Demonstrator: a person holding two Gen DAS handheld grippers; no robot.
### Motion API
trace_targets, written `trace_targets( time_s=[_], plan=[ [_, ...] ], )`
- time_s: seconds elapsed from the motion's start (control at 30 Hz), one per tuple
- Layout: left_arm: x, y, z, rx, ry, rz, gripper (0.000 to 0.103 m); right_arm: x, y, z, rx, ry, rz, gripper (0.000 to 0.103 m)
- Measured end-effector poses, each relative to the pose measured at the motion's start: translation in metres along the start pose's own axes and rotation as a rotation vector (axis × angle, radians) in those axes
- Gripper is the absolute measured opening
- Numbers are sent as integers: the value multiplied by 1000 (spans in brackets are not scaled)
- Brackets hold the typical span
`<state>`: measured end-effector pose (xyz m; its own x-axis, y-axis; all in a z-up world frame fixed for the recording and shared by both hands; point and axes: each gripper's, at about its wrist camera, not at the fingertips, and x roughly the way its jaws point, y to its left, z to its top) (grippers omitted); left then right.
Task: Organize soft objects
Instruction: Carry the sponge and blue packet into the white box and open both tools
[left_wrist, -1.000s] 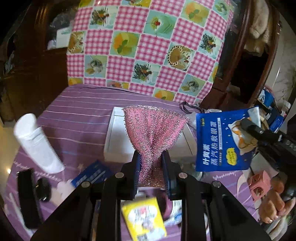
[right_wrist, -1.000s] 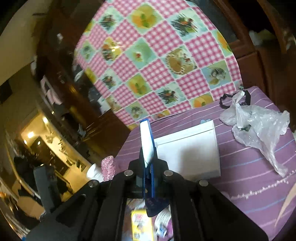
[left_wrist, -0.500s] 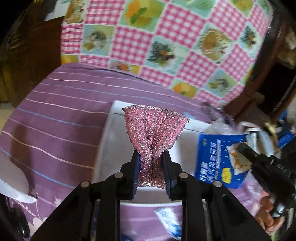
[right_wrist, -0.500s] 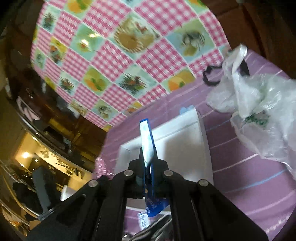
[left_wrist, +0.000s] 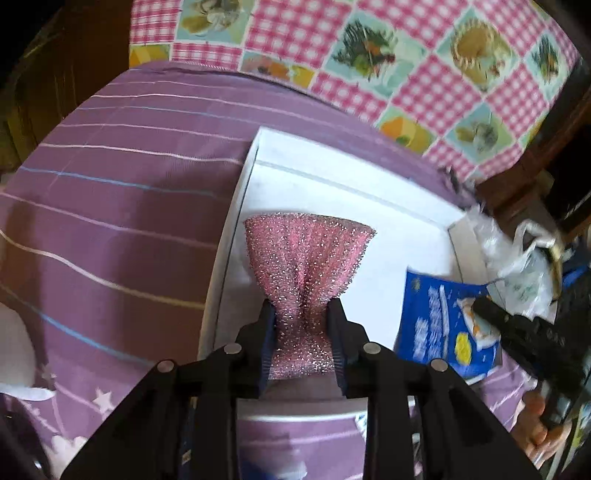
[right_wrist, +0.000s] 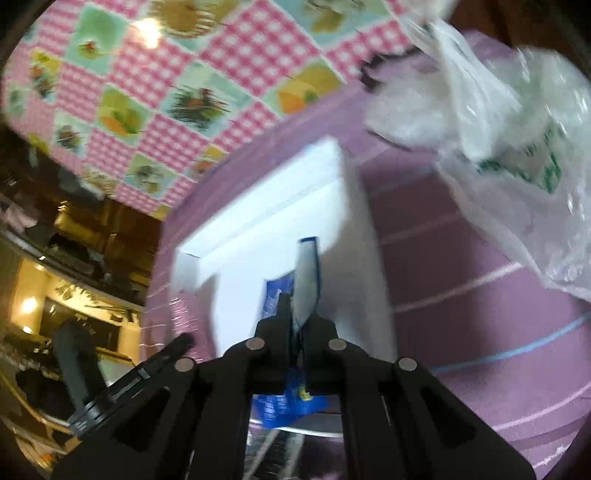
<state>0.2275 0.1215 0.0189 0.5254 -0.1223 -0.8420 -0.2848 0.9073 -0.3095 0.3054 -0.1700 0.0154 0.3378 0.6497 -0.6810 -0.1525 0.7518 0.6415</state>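
My left gripper (left_wrist: 301, 314) is shut on a pink glittery scrub cloth (left_wrist: 308, 254) and holds it over the left part of a white tray (left_wrist: 354, 181) on the purple striped cloth. My right gripper (right_wrist: 297, 314) is shut on a blue packet (right_wrist: 306, 273) held edge-on above the same white tray (right_wrist: 280, 206). In the left wrist view the blue packet (left_wrist: 443, 314) shows over the tray's right side, held by the right gripper (left_wrist: 495, 314). The pink cloth (right_wrist: 177, 314) is a blur at the left of the right wrist view.
A crumpled clear plastic bag (right_wrist: 498, 122) lies right of the tray on the purple cloth (left_wrist: 110, 206). A pink checked cloth (left_wrist: 369, 48) hangs behind. A white object (left_wrist: 14, 350) lies at the far left. Dark wooden furniture (left_wrist: 546, 173) stands to the right.
Both grippers have moved forward and down over the white tray, each still holding its item. The tray now fills more of both views.
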Motion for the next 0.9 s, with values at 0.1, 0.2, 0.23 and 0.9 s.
trace_targets(
  time_s=[0.1,0.2,0.23,0.9],
  plan=[
    [-5,-8,-3,34,70,75,27,-3,-5,0,14,34,-19,3],
    [-6,-10,-7,52,96,97,27,-6,-1,-3,1,102,-115,3],
    [-6,-11,-8,63,100,107,27,-4,1,-4,0,112,-130,3],
    [-39,-39,-6,177,-110,37,72,-38,34,-8,-129,-155,31,65]
  ],
)
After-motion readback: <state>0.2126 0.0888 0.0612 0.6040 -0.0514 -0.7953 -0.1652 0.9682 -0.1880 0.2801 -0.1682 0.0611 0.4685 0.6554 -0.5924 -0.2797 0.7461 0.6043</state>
